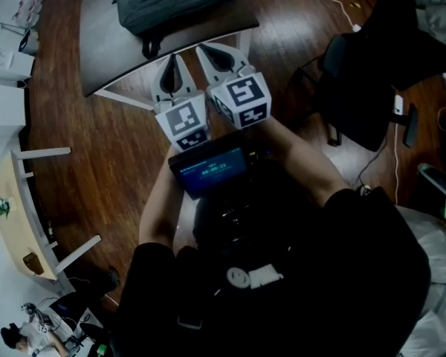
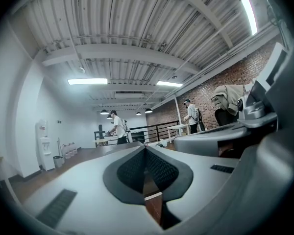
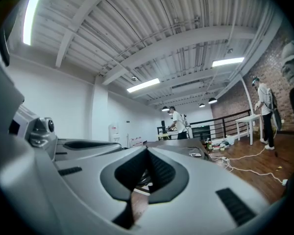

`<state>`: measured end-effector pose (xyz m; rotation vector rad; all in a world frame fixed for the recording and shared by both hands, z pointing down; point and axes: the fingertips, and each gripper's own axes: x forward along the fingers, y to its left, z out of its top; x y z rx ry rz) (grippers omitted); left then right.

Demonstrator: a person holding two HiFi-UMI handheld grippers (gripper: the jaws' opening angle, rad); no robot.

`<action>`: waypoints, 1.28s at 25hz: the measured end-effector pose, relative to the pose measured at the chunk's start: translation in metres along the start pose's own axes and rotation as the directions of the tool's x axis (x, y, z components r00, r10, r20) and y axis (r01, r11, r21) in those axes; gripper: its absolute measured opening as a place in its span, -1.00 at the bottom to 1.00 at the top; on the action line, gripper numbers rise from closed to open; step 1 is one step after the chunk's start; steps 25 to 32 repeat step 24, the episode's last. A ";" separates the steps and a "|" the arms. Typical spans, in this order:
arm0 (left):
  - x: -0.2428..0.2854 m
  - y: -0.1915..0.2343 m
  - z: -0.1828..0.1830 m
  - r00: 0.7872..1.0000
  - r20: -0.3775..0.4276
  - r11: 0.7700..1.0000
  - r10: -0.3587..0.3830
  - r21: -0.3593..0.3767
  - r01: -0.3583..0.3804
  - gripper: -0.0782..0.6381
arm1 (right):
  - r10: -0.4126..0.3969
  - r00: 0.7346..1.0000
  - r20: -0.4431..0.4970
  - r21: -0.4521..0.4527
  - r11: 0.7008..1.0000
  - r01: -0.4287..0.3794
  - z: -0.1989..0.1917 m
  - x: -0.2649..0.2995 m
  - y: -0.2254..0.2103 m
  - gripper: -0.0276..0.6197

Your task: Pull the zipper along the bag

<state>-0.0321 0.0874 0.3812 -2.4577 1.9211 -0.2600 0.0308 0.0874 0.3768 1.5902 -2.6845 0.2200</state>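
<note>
Grey bag (image 1: 175, 2) on the bench (image 1: 104, 47), untouched.
Left gripper (image 1: 171, 59) and right gripper (image 1: 210, 53) hover by its near edge, jaws pressed together, empty.

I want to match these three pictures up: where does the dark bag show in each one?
Head view: the bag lies at top centre, on the dark table.
Left gripper view: not in it.
Right gripper view: not in it.
Shared landmark: the person in a white shirt stands in the distance in the left gripper view; the same person shows in the right gripper view.
</note>
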 end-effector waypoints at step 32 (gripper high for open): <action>0.011 -0.004 0.020 0.994 0.076 0.996 -0.082 -0.017 0.083 -0.77 | -0.035 0.999 0.015 -0.032 0.999 0.036 0.014 0.007 0.000 -0.90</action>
